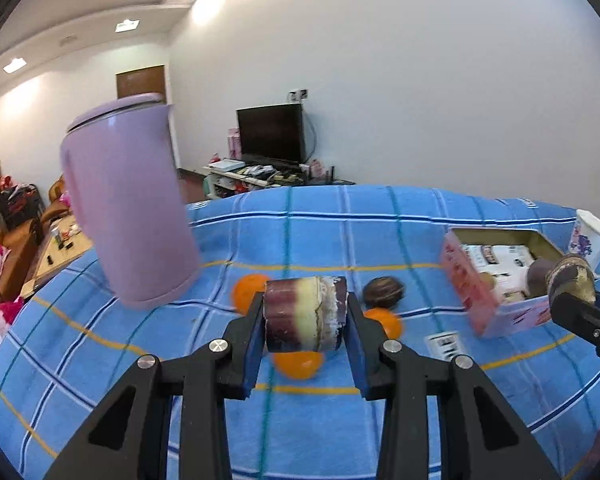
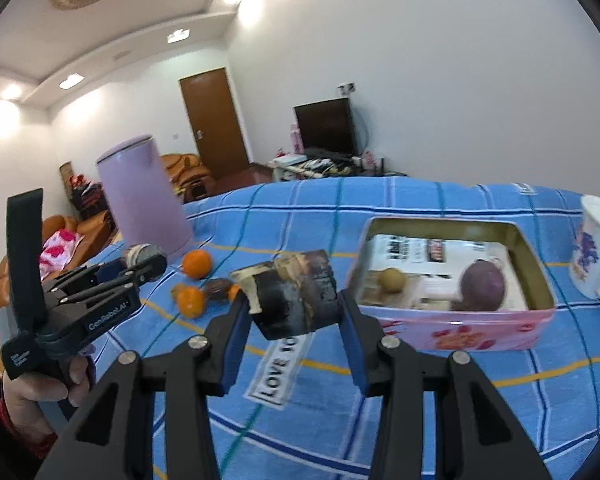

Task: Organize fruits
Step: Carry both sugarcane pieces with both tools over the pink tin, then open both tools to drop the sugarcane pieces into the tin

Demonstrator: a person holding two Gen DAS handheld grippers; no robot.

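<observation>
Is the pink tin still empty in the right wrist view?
No: the pink tin already holds a purple round fruit and a small yellowish fruit on printed paper.

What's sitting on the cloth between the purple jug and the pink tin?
Between purple jug and pink tin: three oranges and a dark round fruit on the blue cloth, clearest in the left wrist view.

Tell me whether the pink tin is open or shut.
Open: the pink tin has no lid on, and its inside shows a purple fruit and a small yellowish fruit.
</observation>
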